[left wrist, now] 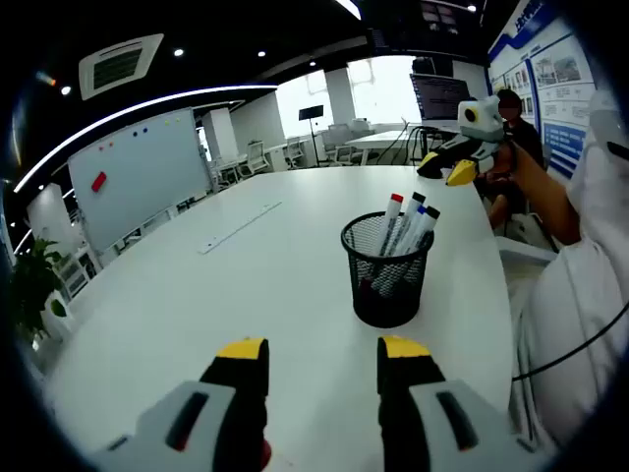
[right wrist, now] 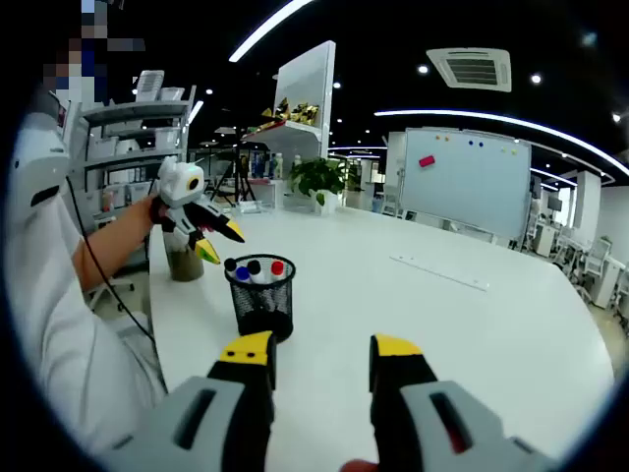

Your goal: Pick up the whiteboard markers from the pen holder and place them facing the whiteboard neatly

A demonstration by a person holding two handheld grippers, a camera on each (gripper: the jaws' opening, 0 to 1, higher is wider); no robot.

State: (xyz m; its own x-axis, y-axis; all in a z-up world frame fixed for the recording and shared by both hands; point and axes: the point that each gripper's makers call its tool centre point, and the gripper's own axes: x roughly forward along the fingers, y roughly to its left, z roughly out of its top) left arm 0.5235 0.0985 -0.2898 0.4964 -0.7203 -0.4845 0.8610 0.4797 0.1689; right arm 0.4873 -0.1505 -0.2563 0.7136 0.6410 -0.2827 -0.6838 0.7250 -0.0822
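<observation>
Left gripper (left wrist: pixel 321 356): released, jaws apart with bare table between the yellow tips, holding nothing
Holder (left wrist: pixel 386 273): black mesh cup just ahead of the left fingers and slightly toward the right finger, upright on the white table (left wrist: pixel 236 285)
Markers (left wrist: pixel 405 228): standing in the holder, leaning, red, black and blue caps up; none taken out yet
Right gripper (right wrist: pixel 322 356): released as well, nothing between its fingers; the holder sits ahead of its left finger, near
Whiteboard (left wrist: pixel 142 175): well beyond the fingers, past the far table edge, a red eraser (left wrist: pixel 99 181) stuck on it
Ruler (left wrist: pixel 240 227): long pale strip, lying well ahead of the left fingers, between them and the whiteboard
Risk, tipping: the holder looks light; a sideways pull on one marker could drag or topple it
Risk, double grab: the markers crowd together, so closing on one may pinch its neighbour
Risk, collision: both grippers are aimed at the same cup and could knock each other
</observation>
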